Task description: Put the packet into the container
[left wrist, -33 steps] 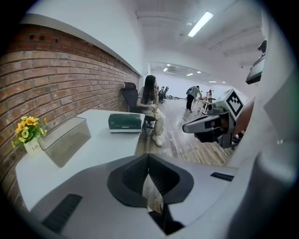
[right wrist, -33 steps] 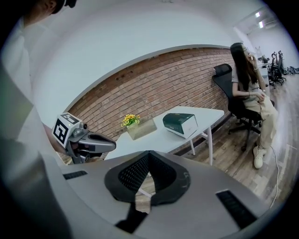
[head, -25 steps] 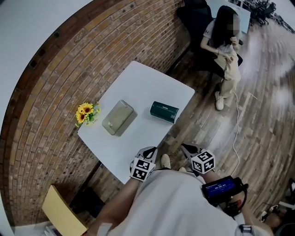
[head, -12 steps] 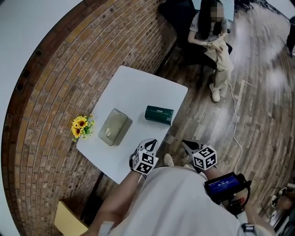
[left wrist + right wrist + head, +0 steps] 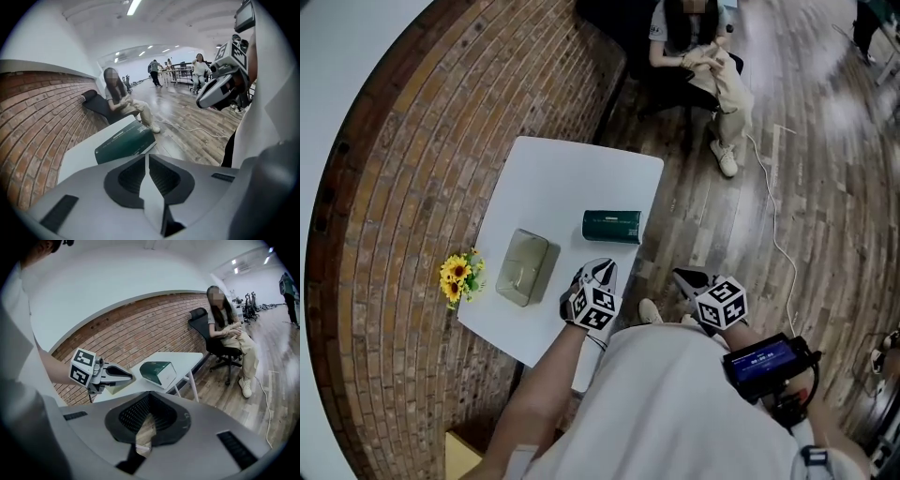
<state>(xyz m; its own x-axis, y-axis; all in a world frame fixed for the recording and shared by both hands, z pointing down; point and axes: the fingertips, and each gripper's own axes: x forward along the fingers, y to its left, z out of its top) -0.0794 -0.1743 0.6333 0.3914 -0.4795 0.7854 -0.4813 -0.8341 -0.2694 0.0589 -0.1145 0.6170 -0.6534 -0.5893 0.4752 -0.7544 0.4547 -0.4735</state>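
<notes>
Head view: left claw (image 5: 602, 269) shut; near packet (image 5: 612, 226)

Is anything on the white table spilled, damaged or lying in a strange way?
Nothing stands out: the green packet lies flat near the edge of the table, the container sits apart from it, and nothing is spilled.

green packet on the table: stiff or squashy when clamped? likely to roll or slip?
Probably won't roll or tip: the green packet lies flat on a broad face. Its rounded edges and sheen suggest a soft wrapped pack that may give and slip under a squeeze. It sits near the table edge, so a push might slide it off.
</notes>
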